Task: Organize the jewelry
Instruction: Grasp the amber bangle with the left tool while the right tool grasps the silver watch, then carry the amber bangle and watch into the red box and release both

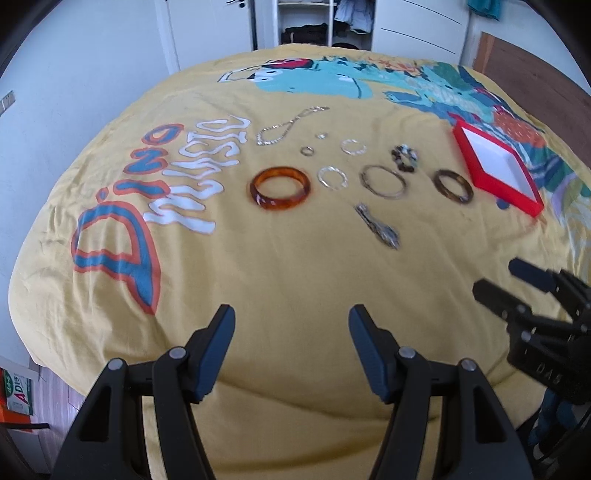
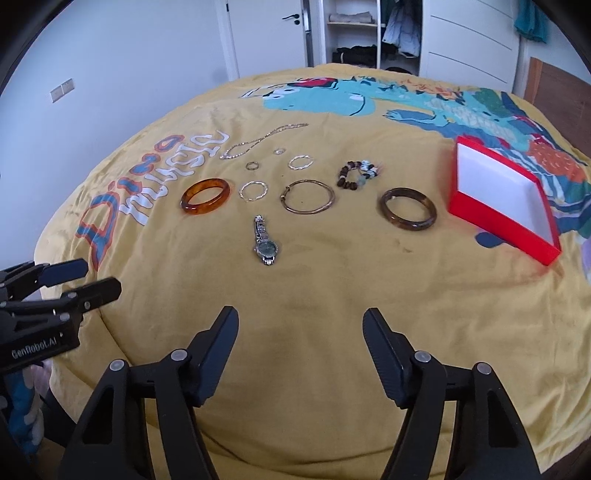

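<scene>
Jewelry lies loose on the yellow printed bedspread (image 2: pixel 332 295); the silver wristwatch (image 2: pixel 265 242) (long axis toward twelve) sits at eleven o'clock from the right gripper (image 2: pixel 300 345). Both it and the left gripper (image 1: pixel 291 345) gape wide, empty; the red white-lined box (image 2: pixel 498 195) waits at two.

A yellow dinosaur-print bedspread (image 2: pixel 295 295) lies before a white door (image 2: pixel 269 33) and open wardrobe (image 2: pixel 354 37).
</scene>
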### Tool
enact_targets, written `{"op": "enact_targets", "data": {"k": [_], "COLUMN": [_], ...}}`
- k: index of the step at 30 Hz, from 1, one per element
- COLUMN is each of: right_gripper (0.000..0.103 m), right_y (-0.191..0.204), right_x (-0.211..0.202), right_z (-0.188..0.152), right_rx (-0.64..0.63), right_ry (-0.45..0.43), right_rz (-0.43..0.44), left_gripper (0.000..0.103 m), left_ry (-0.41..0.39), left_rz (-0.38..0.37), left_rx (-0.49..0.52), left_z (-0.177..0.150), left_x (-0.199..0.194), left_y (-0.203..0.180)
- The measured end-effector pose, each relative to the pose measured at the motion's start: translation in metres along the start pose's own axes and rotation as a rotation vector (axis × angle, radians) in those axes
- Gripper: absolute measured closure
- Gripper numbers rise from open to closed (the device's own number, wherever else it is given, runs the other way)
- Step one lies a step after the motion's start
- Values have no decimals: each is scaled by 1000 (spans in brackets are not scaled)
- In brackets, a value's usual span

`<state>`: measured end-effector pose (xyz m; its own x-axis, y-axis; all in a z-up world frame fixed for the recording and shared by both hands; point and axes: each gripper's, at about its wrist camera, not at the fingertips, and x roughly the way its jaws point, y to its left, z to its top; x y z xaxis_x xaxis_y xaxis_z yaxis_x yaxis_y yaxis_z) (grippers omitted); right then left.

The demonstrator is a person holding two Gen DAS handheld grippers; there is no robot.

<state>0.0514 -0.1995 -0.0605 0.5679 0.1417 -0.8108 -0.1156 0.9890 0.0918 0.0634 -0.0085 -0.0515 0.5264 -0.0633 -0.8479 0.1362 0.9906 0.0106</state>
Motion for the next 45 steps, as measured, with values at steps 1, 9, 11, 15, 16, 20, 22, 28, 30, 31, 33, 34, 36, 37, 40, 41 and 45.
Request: {"op": "enact_targets", "data": {"k": [1,9,11,15,16,20,22,28,30,31,33,34,36,37,40,41,45], "right_gripper": [35,39,40,46,48,50,50,78,78,78,79,79,79,79,79,79,79], "right_y": [0,7,9,15,15,14,16,20,20,19,16,14,11,8,3,1,-2], "right_x": [5,56,69,99,105,127,133,137,136,134,131,128,124,119,105,98,75], "right_z": [4,41,46,55,56,55,56,56,53,53,53,52,49,48,43,41,35], "right_rx": [-2,-20,-25,-43,-45,-41,-55,-109,-119,-114,-85,-73,-50,-39,-20,-11,-8], "right_ry": [4,52,72,116,127,161,158,157,158,161,166,167,169,168,160,154,124], "right_rz": [11,103,123,152,155,156,153,152,161,167,182,187,198,201,196,194,177], "left_gripper": [41,41,41,41,41,42,42,55,79,86,92,92,93,93,94,94,94], "left_ry": [2,22,41,90,101,160,181,175,163,161,153,150,144,141,130,126,110], "left_rz": [0,32,39,50,51,60,68,118,142,158,189,194,199,200,200,197,198], "left_rx": [-13,-111,-130,-169,-174,-183,-186,-150,-124,-112,-90,-90,-92,-93,-90,-88,-76], "left_z": [8,76,88,109,111,120,119,118,118,118,117,118,117,117,113,110,103], "left_x": [4,60,78,114,121,154,166,175,172,170,167,164,158,154,140,134,114], "left_y": [3,34,40,52,53,55,56,46,41,38,35,34,33,33,32,31,29]}}
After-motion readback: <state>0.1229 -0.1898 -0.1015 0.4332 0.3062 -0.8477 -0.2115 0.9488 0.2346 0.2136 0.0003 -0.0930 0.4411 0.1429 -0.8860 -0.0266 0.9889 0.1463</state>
